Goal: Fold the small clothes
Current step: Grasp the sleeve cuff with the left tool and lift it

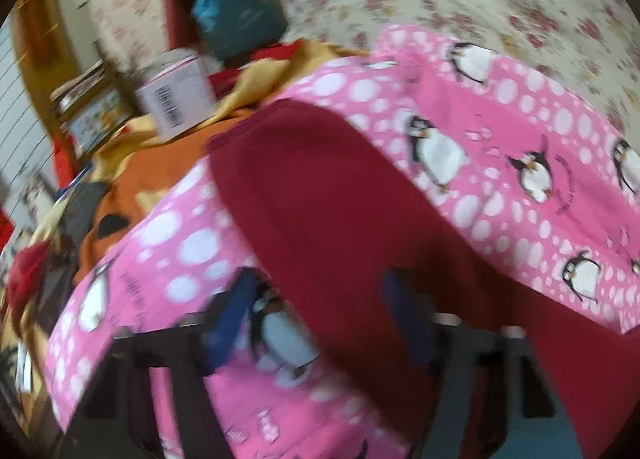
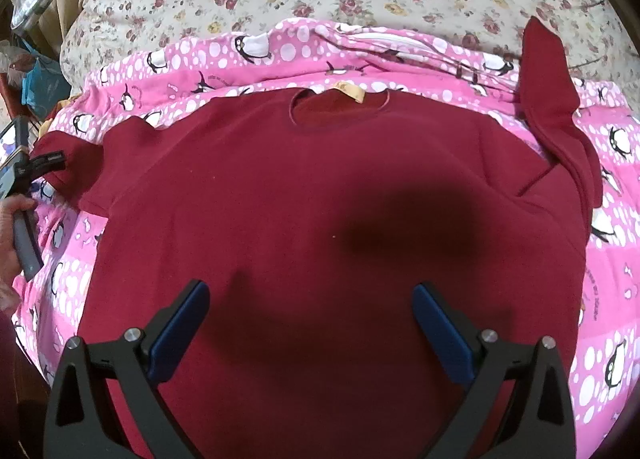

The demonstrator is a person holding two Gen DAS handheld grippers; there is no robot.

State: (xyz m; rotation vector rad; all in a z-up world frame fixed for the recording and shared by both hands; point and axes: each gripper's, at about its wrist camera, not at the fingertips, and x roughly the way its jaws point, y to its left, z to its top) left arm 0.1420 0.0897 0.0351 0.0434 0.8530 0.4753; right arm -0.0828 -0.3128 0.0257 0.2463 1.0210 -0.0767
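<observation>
Folding sweater (image 2: 320, 199), lying flat, neck away, on pink blanket (image 2: 608, 299). Left gripper (image 2: 52, 161) at sleeve (image 2: 60, 175); grip unclear, we cannot tell. Right gripper (image 2: 312, 295) wide over hem, empty. We should confirm sleeve hold, then carry it straight across chest.

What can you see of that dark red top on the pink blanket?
The top is a plain dark red sweatshirt, fleecy-looking, with a round neck and a tan label. It lies flat on the penguin blanket, neck away from the right camera. One sleeve is bent up toward the bedspread; the other sleeve lies at the left hand-held gripper.
</observation>
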